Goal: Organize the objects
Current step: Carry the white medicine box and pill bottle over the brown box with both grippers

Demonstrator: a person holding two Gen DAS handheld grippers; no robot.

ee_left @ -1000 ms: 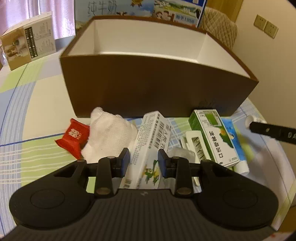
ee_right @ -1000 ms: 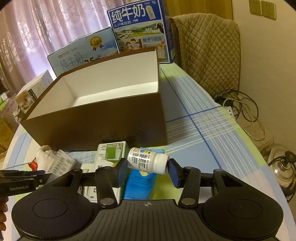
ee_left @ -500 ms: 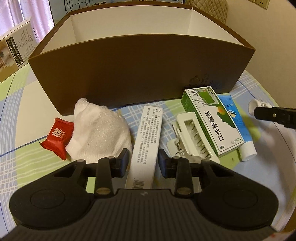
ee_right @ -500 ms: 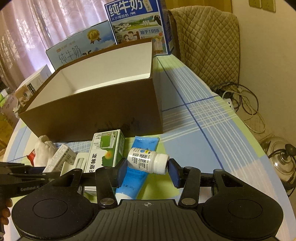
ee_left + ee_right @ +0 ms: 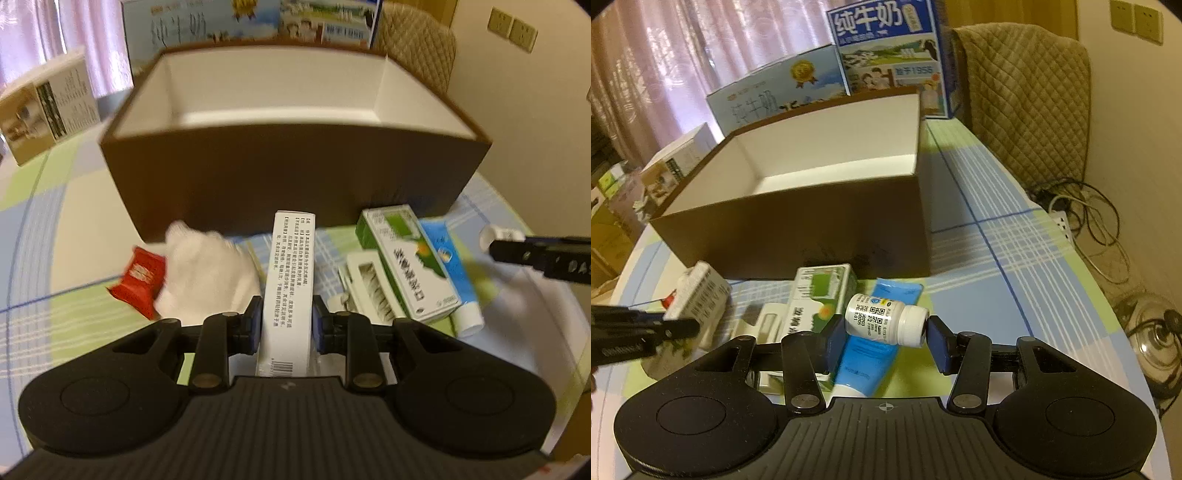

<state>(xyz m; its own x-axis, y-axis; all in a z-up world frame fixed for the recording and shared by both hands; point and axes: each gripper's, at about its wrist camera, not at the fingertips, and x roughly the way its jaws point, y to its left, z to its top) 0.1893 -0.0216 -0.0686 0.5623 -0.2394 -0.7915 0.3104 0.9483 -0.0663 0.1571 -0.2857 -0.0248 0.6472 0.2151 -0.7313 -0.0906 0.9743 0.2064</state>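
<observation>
My left gripper (image 5: 287,325) is closing its jaws on a long white carton (image 5: 291,280), and the pads press its two sides. The carton points at the open brown box (image 5: 288,177). On the cloth lie a red packet (image 5: 138,280), a white cloth (image 5: 207,273), a white plastic case (image 5: 369,288), a green-and-white carton (image 5: 410,266) and a blue tube (image 5: 448,273). My right gripper (image 5: 886,332) is shut on a small white pill bottle (image 5: 882,319), held sideways above the blue tube (image 5: 871,354), near the brown box (image 5: 798,229).
Two milk cartons (image 5: 886,48) stand behind the brown box, with a small printed box (image 5: 48,107) at the far left. A quilted chair (image 5: 1027,99) stands at the right rear. Cables (image 5: 1082,210) and a steel pot (image 5: 1152,325) lie beyond the table's right edge.
My left gripper's jaws have narrowed onto the long white carton, which has straightened between them and come up off the table. The right gripper keeps the bottle and has barely shifted.
</observation>
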